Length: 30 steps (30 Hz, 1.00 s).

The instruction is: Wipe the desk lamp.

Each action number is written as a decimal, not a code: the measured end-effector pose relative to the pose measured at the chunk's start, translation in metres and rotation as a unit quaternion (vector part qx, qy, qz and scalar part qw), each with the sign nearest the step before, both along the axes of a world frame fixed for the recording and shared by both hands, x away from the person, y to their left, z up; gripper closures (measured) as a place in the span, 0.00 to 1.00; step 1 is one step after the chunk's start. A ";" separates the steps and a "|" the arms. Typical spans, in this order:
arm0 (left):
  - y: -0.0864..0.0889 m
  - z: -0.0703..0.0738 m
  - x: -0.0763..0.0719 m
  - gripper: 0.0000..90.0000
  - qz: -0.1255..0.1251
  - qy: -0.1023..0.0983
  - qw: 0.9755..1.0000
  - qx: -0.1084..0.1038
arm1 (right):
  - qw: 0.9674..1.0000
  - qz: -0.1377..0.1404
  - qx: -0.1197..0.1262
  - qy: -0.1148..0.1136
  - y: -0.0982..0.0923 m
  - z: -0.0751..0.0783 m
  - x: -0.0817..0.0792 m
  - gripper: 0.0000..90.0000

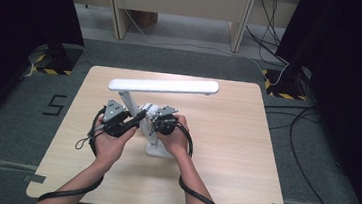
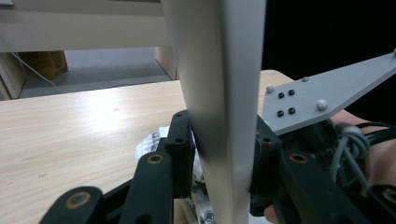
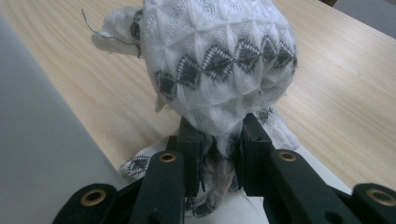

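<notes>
A white desk lamp stands on the wooden table [image 1: 226, 136], its long head [image 1: 165, 85] level above its upright post [image 1: 127, 102] and flat base [image 1: 158, 150]. My left gripper [image 1: 134, 120] is shut on the post [image 2: 219, 93], one black pad pressed on each side of it. My right gripper [image 1: 156, 122] sits just right of the post, shut on a bunched white cloth with grey diamonds [image 3: 219, 60]. The cloth bulges out beyond the right gripper [image 3: 218, 140], close beside the lamp's pale surface [image 3: 37, 154]. A bit of cloth [image 2: 152, 140] peeks out behind the left jaw.
The right gripper's grey three-cornered plate [image 2: 327, 93] lies close beyond the post. Wooden furniture [image 1: 178, 1] stands behind the table, black curtains [image 1: 354, 58] hang at both sides, and cables [image 1: 305, 144] run over the floor at the right.
</notes>
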State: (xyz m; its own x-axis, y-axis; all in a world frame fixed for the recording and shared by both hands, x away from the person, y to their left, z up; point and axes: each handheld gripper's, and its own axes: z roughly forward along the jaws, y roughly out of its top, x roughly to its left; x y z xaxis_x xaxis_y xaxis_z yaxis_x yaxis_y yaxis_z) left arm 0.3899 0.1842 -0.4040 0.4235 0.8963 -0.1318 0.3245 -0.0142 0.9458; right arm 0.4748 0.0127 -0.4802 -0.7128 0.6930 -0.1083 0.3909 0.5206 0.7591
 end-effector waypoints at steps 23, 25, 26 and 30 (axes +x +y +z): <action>-0.002 -0.001 -0.001 0.77 0.008 -0.004 1.000 0.001 | 0.998 -0.044 -0.028 -0.017 -0.037 -0.011 -0.005 0.83; -0.003 -0.001 -0.001 0.77 0.007 -0.005 1.000 0.001 | 0.998 -0.052 -0.030 -0.018 -0.045 -0.011 -0.005 0.84; -0.003 -0.001 -0.002 0.77 0.008 -0.006 1.000 0.001 | 0.998 -0.056 -0.034 -0.019 -0.048 -0.011 -0.005 0.84; -0.004 -0.001 -0.002 0.77 0.011 -0.007 1.000 0.000 | 0.995 -0.083 -0.047 -0.025 -0.063 -0.013 0.000 0.84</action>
